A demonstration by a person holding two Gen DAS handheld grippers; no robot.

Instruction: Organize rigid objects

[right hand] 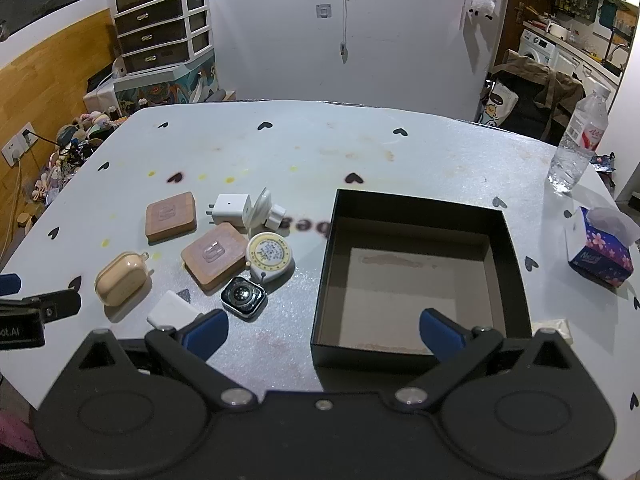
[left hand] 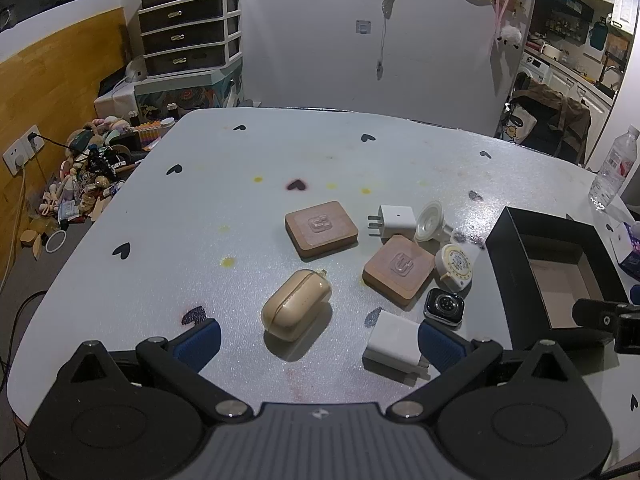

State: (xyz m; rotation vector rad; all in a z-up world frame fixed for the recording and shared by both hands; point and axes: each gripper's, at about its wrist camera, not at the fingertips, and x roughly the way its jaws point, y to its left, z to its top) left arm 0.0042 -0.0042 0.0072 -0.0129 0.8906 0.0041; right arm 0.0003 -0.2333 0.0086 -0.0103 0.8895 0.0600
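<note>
Several small objects lie on the white table [left hand: 200, 208]. A beige earbud case [left hand: 296, 310] [right hand: 120, 278] sits between the fingers of my open left gripper [left hand: 320, 342], near the front. A white charger block [left hand: 394, 342] [right hand: 174, 310] lies by its right finger. Behind are two wooden squares [left hand: 321, 229] [left hand: 399, 268], a second white charger [left hand: 394, 220], a smartwatch body [left hand: 444, 306] [right hand: 244, 297] and a round tape measure [left hand: 456, 266] [right hand: 269, 258]. An empty black box [right hand: 416, 272] [left hand: 556, 268] stands to the right. My right gripper [right hand: 322, 334] hangs open over the box's near wall.
A water bottle [right hand: 578, 140] and a tissue box [right hand: 602, 248] stand at the table's right side. A white funnel-like part [left hand: 430, 222] leans by the far charger. Toys and clutter [left hand: 88, 176] cover the floor to the left, under a drawer unit [left hand: 188, 32].
</note>
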